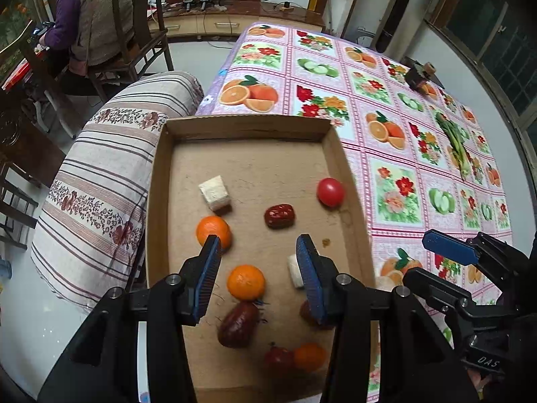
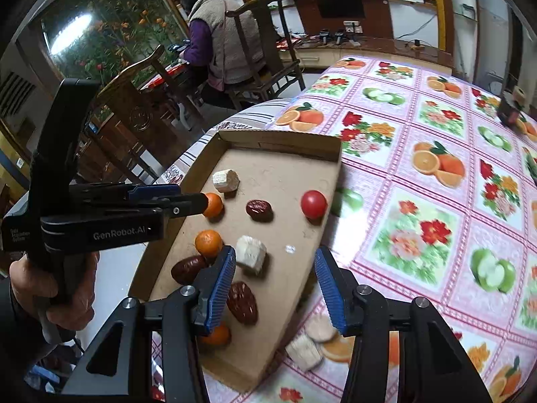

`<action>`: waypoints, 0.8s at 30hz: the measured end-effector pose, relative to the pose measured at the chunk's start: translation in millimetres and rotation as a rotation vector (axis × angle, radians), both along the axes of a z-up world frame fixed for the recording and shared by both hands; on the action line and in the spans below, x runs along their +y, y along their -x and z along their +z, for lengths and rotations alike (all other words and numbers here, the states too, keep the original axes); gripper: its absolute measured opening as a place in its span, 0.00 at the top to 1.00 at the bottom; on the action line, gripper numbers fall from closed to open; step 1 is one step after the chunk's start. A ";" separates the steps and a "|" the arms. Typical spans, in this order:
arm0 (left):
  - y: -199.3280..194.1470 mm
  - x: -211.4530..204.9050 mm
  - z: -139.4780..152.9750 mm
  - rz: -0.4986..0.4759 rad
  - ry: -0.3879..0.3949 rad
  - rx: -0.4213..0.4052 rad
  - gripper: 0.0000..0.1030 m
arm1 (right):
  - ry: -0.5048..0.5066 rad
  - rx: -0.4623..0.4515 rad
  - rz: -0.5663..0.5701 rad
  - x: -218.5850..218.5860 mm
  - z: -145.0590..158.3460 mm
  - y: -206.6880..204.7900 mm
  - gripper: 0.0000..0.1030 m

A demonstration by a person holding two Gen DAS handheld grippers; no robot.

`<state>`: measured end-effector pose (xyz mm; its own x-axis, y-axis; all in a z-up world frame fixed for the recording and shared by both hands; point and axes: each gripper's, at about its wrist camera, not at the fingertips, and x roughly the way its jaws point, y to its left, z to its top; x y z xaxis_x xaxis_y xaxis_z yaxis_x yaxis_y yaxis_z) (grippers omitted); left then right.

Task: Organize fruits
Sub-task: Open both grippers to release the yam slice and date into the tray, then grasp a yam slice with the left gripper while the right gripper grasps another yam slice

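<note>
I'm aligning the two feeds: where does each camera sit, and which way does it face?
Left wrist: on the left claw, looking down into the cardboard tray; the right claw shows at the right edge.
Right wrist: on the right claw, facing the tray's right rim; the left claw and hand show.
Shared: the tray, red tomato.

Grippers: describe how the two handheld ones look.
Both the left gripper and right gripper are matte black plastic with silver bolts and blue ribbed fingers. The left one's body carries white "GenRobot.AI" lettering, gripped by a bare hand.
</note>
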<state>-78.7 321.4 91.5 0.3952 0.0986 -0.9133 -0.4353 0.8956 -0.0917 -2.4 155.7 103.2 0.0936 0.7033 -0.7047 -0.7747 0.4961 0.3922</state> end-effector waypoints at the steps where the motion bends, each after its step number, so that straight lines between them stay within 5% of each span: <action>1: 0.6 -2.7 1.2 -0.003 0.000 -0.002 0.57 | -0.001 0.001 -0.006 -3.5 -0.1 1.5 0.50; 24: 10.9 -96.1 7.6 -0.152 0.064 -0.009 0.57 | 0.018 0.039 -0.152 -109.3 -18.6 15.9 0.50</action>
